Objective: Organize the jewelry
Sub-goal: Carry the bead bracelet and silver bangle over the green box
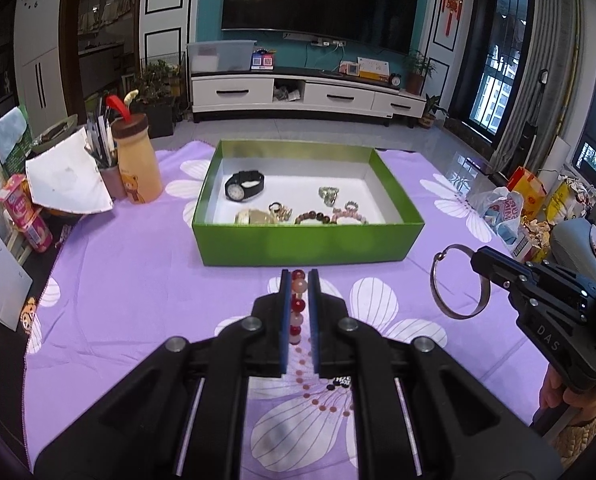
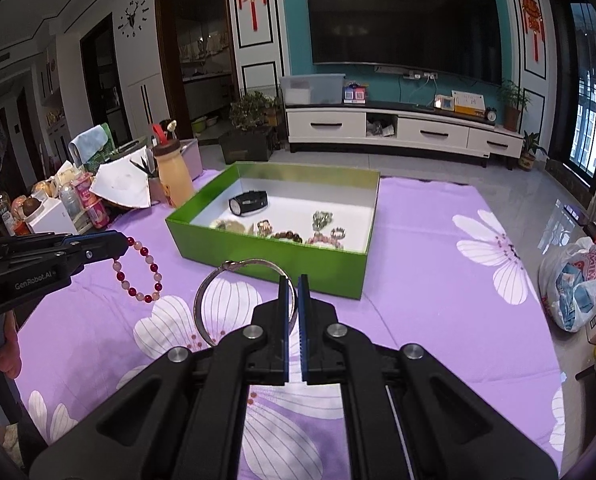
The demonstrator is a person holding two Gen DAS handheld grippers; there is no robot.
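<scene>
A green box [image 1: 306, 242] [image 2: 266, 258] stands on the purple flowered cloth. It holds a black watch [image 1: 244, 186] [image 2: 249, 202] and several bracelets and rings [image 1: 318, 216]. My left gripper [image 1: 300, 280] is shut on a red and pink bead bracelet [image 1: 298, 306], held above the cloth in front of the box; the bracelet also hangs in the right wrist view [image 2: 140, 270]. My right gripper [image 2: 293, 288] is shut on a silver bangle [image 2: 218, 292], held above the cloth; the bangle also shows in the left wrist view [image 1: 458, 280].
At the left stand a yellow bottle [image 1: 136, 160], a pen cup [image 1: 106, 160], a white paper [image 1: 68, 178] and cartons. A plastic bag [image 2: 574, 284] and snack packs lie at the right. A small dark beaded item [image 1: 340, 382] lies on the cloth.
</scene>
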